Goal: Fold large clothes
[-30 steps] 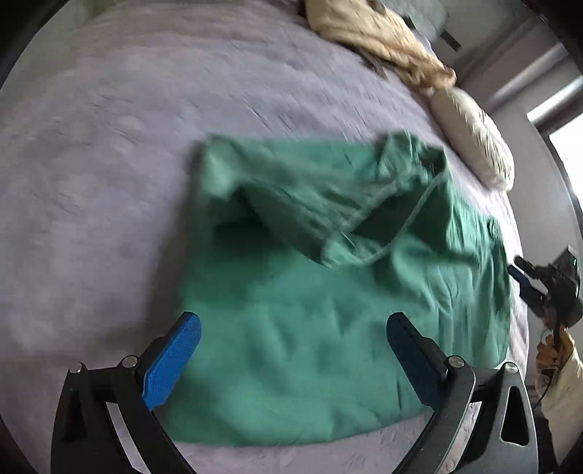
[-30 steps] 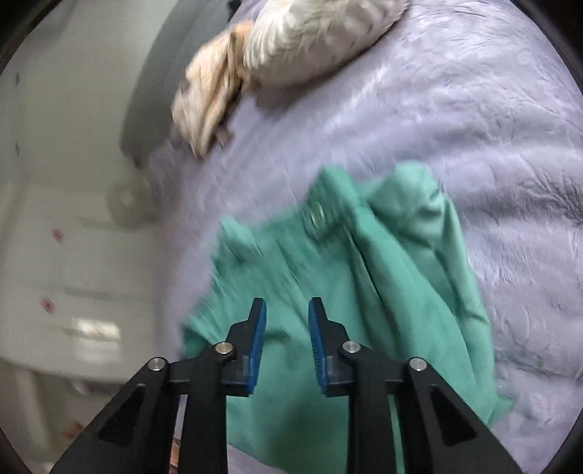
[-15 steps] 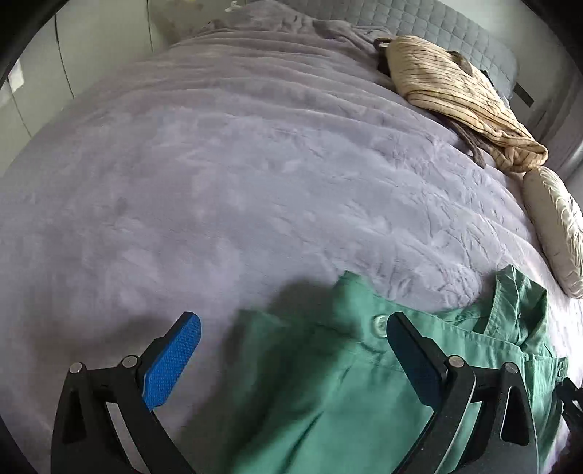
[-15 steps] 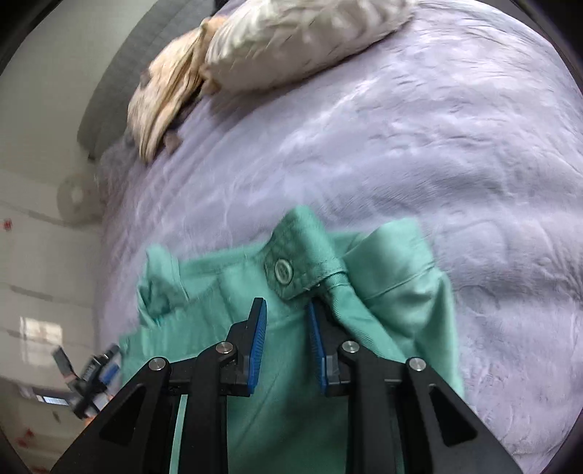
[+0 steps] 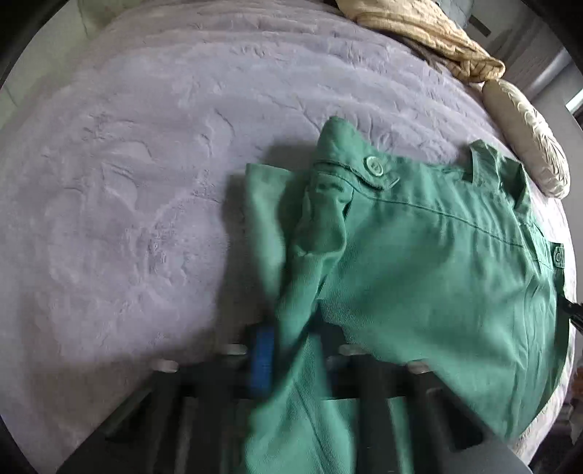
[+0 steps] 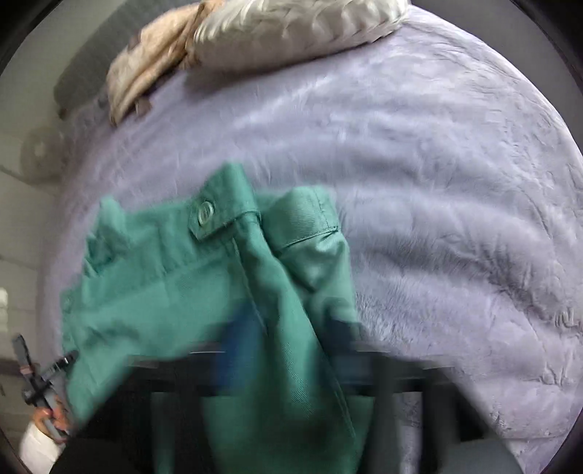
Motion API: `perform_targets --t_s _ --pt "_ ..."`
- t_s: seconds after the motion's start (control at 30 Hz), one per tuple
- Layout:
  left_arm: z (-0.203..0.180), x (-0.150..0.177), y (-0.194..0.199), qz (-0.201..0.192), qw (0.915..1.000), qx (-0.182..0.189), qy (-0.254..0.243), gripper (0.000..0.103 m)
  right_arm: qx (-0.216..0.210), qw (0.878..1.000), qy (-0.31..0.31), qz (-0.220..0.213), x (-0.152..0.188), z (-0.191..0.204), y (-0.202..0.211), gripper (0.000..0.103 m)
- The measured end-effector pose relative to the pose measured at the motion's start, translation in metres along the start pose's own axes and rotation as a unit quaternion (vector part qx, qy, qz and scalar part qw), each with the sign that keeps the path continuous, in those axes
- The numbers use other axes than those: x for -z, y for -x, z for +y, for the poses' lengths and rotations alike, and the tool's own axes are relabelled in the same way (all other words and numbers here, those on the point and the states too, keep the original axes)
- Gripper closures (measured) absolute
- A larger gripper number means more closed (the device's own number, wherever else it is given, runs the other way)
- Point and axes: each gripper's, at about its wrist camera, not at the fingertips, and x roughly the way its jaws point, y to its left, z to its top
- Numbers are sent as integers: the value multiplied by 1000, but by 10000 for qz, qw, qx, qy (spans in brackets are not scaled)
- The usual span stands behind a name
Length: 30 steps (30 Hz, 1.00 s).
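Note:
A large green garment (image 5: 430,262) with buttoned tabs lies on a grey-lilac bedspread (image 5: 145,175). My left gripper (image 5: 291,353) is shut on a bunched fold at the garment's left edge; the cloth drapes over its fingers. In the right wrist view the same green garment (image 6: 204,277) hangs between the fingers of my right gripper (image 6: 288,346), which is shut on its right edge near a buttoned tab. Both views are motion-blurred at the fingers.
A beige striped garment (image 5: 430,32) and a cream pillow (image 5: 528,127) lie at the head of the bed; both also show in the right wrist view, the pillow (image 6: 291,29) at the top. The left gripper and hand (image 6: 40,386) show at lower left there.
My left gripper has gone from wide open to shut on the garment's left edge. My right gripper keeps hold of the cloth, and the garment is now pulled up between the two.

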Motion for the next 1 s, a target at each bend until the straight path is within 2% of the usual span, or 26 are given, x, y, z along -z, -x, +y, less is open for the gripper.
perform_targets --t_s 0.03,0.13,0.27,0.3,0.33,0.37,0.4,0.43,0.47,0.53,0.6,0.63,0.67,0.7,0.73,0.8,0.83,0.9,0.97,1.0 --pt "-1 4 9 -133 9999 55 -77 94 -84 9997 160 -186 4 8 13 100" --pt "6 14 24 -253 9995 163 -103 94 -141 9986 350 -379 8 9 33 100" --pt "20 16 12 -158 9996 182 139 91 182 9997 -10 -140 -1 -22 6 100" --pt "18 13 9 -169 9997 100 175 85 184 9998 -46 -68 0 -26 -1 100" --pt "18 14 9 -181 9996 -46 197 69 206 9998 -48 -17 2 -27 -7 100" --pt "18 17 14 -198 9991 -321 202 59 269 9996 -22 -50 3 -24 -6 100" --pt "20 17 15 -225 9984 -475 214 31 355 9993 -10 -106 6 -22 -2 100" --pt "24 21 22 -308 9978 -535 227 16 375 9992 -30 -130 8 -20 1 99" --pt "27 26 31 -432 9977 -470 227 16 398 9991 -80 -151 11 -18 7 98" --pt "35 35 47 -392 9987 -232 208 16 352 9990 -163 -236 20 -13 26 97" --pt "39 43 53 -246 9994 13 241 16 58 9990 -228 -370 32 -6 47 93" --pt "41 49 56 -146 9995 165 245 16 -212 9987 -272 -388 43 2 57 80" --pt "42 55 58 -44 9992 321 237 16 -460 9978 -312 -362 53 9 63 65" --pt "41 63 60 42 9986 479 205 16 -867 9951 -353 -323 68 20 70 30" --pt "38 69 61 107 9981 592 160 16 -1251 9911 -353 -274 81 31 72 20" --pt "28 79 59 211 9970 736 64 16 -2028 9784 -372 143 112 57 63 20" --pt "26 83 57 275 9963 813 34 16 -2257 9726 -448 341 124 67 54 20" --pt "20 92 55 378 9950 926 -35 16 -2852 9501 -796 983 159 90 22 20" --pt "15 94 52 363 9941 1020 -63 17 -3013 9340 -1177 1514 192 111 -16 20" --pt "14 94 51 351 9936 1069 -46 22 -3081 9268 -1332 1686 204 118 -32 20"
